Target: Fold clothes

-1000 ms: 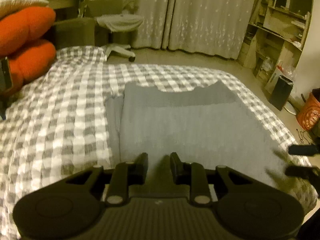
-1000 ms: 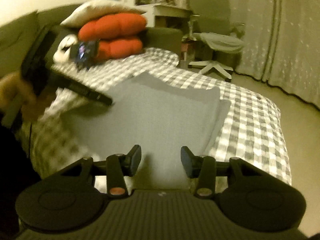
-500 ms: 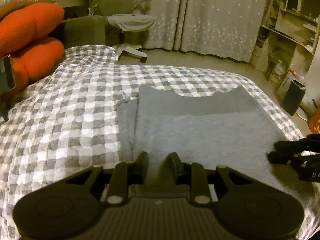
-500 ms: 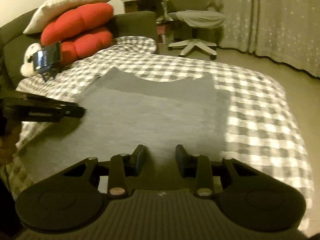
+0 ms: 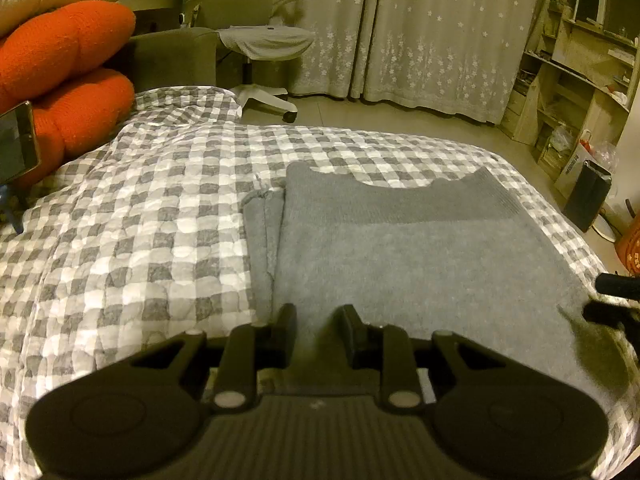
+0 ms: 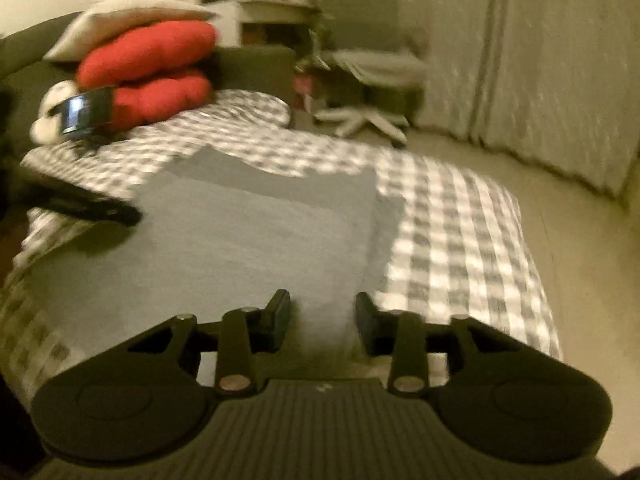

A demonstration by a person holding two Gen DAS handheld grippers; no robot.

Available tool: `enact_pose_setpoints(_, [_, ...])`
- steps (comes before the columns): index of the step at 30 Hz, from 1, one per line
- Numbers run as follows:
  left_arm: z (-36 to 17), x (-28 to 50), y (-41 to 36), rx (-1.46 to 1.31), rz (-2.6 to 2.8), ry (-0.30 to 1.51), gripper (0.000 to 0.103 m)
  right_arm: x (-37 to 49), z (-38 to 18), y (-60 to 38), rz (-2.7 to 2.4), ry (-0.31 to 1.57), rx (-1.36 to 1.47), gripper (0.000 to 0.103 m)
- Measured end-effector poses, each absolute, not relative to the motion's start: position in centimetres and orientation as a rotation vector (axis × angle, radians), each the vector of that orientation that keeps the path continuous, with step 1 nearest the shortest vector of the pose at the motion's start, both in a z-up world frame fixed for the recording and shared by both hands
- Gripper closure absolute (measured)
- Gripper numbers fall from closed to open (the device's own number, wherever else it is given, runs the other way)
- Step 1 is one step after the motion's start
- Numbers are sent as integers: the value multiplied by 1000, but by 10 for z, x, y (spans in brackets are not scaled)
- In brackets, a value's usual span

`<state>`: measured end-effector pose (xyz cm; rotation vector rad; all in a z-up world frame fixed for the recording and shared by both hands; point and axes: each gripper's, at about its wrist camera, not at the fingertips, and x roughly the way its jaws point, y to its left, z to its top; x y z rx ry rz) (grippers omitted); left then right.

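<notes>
With the grey sweater (image 5: 400, 248) lying flat on the checked bedspread (image 5: 132, 240) just ahead of both grippers, sleeves folded in, final fold left; left gripper (image 5: 318, 320) parted, empty; right gripper (image 6: 322, 312) opening, empty

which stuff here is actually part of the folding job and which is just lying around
Part of the job:
- grey garment, lying partly folded on the checked bedcover
- left gripper
- right gripper, jaws opening, nothing pinched

Just lying about:
- orange cushions
- phone
- office chair
- shelves
</notes>
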<state>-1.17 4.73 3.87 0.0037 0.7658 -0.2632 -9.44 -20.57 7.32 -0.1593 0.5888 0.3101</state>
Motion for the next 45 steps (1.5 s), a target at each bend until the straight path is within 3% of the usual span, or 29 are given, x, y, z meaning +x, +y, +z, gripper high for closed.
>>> enact_pose_setpoints(10, [39,-10,48,-3,-268,771,78,-143,63,-157,640,486,-455,43])
enact_pose_setpoints(24, [39,-9,50,-16,-272,774,78,-154,36,-113,711,429,-712,43])
enact_pose_setpoints(29, [39,-9,51,-25,-273,778,78,-153,33,-111,693,398,-754,53])
enact_pose_setpoints(31, [38,-9,51,-23,-273,778,78,-152,33,-111,695,398,-759,80])
enact_pose_setpoints(34, [39,-9,51,-17,-278,779,78,-150,36,-113,697,400,-739,90])
enact_pose_setpoints(38, [47,-13,54,-8,-307,778,73,-145,46,-118,699,404,-678,93])
enact_pose_setpoints(45, [89,-53,75,19,-576,644,54,-116,64,-125,707,467,-527,93])
